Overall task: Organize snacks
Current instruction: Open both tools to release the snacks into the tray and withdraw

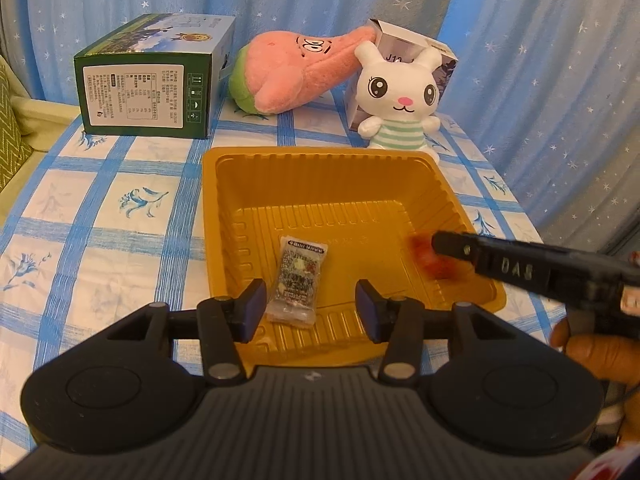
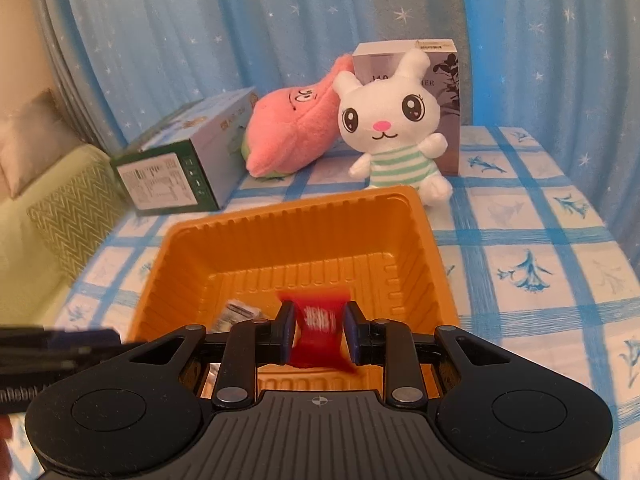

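An orange plastic tray [image 1: 320, 160] sits on the checked tablecloth. A silvery patterned snack packet [image 1: 297, 280] lies flat on the tray floor. My left gripper [image 1: 310, 306] hovers over the tray's near edge, open, with the packet's near end between its fingers and untouched by the pads. My right gripper [image 2: 318, 330] is shut on a red snack packet [image 2: 318, 320] low inside the tray [image 2: 280, 204]. In the left wrist view that red packet [image 1: 424, 258] is a blur at the tip of the right gripper [image 1: 438, 242], by the tray's right wall.
Behind the tray stand a green carton [image 1: 152, 80] on its side, a pink plush toy [image 1: 296, 72], a white rabbit plush [image 1: 400, 100] and a grey box [image 2: 440, 92]. A blue starred curtain hangs behind. A green sofa [image 2: 60, 216] sits off the table's left edge.
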